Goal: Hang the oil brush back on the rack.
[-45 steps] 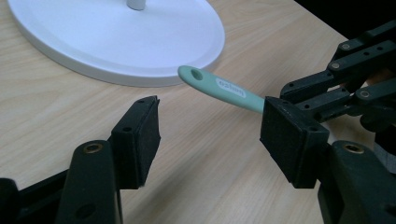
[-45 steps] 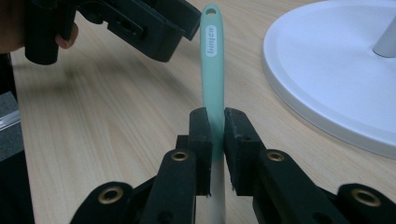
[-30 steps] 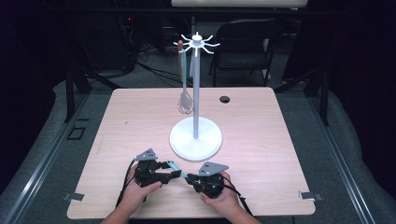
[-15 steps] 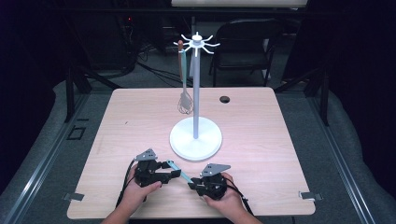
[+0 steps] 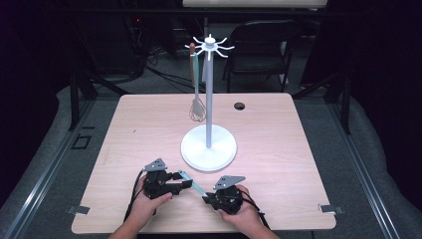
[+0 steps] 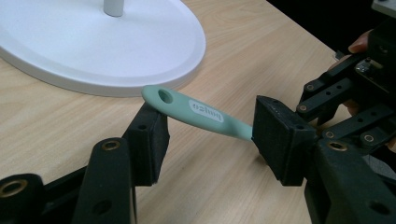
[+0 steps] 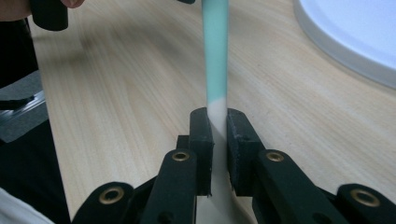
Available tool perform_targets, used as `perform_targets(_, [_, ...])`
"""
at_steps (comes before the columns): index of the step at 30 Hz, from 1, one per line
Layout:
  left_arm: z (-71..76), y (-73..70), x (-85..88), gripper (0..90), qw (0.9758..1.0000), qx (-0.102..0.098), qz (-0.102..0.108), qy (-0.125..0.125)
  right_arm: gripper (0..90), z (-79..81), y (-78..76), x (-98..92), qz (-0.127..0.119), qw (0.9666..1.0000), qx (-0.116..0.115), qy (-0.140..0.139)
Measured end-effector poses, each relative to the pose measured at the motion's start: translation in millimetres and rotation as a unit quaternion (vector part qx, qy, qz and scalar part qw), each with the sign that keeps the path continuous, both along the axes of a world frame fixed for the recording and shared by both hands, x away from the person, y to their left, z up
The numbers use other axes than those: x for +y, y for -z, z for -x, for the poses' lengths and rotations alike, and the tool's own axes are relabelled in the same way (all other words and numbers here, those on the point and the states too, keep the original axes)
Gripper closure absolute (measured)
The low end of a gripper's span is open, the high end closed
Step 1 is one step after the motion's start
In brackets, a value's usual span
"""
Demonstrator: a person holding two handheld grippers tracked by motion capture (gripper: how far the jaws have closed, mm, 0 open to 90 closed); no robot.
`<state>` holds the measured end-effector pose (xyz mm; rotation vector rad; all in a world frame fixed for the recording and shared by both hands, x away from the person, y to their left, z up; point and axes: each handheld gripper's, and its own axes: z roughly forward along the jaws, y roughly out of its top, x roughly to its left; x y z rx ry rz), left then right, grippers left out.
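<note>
Now right gripper [image 7: 217,140] clamps mint spatula [image 6: 196,112]; handle lies between left gripper [image 6: 208,140] fingers, closing, not yet pressing.

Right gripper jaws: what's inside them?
The pale end of a utensil, its handle mint green, sits clamped in the right gripper. Past the pads, the jaws cover that end. The handle's holed tip lies between the left gripper's open, just-closing jaws.

left gripper [image 5: 185,183] fingers closing, right gripper [image 5: 206,199] clamped
</note>
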<state>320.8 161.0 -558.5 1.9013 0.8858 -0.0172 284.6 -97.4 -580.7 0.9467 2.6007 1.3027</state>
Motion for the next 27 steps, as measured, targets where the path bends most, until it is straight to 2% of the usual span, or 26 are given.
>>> perform_targets(11, [2.6, -7.0, -11.8, 49.6, 0.9998, 0.0, 0.02, 0.006, 82.2, 1.4, -8.8, 1.0, -0.027, 0.9986, -0.035, 0.028])
perform_targets(13, [3.6, -9.0, -15.6, 52.5, 0.9998, 0.0, 0.018, 0.011, 82.2, 1.4, -10.5, 2.0, -0.034, 0.9981, -0.039, 0.034])
perform_targets(21, [4.3, -10.0, -28.7, 59.5, 0.9996, 0.001, 0.014, 0.023, 82.2, -1.8, -14.5, 2.0, -0.05, 0.9963, -0.045, 0.053])
perform_targets(27, [3.0, -10.5, -36.3, 62.9, 0.9996, 0.005, 0.022, 0.017, 82.2, -2.9, -16.3, 0.1, -0.058, 0.995, -0.049, 0.064])
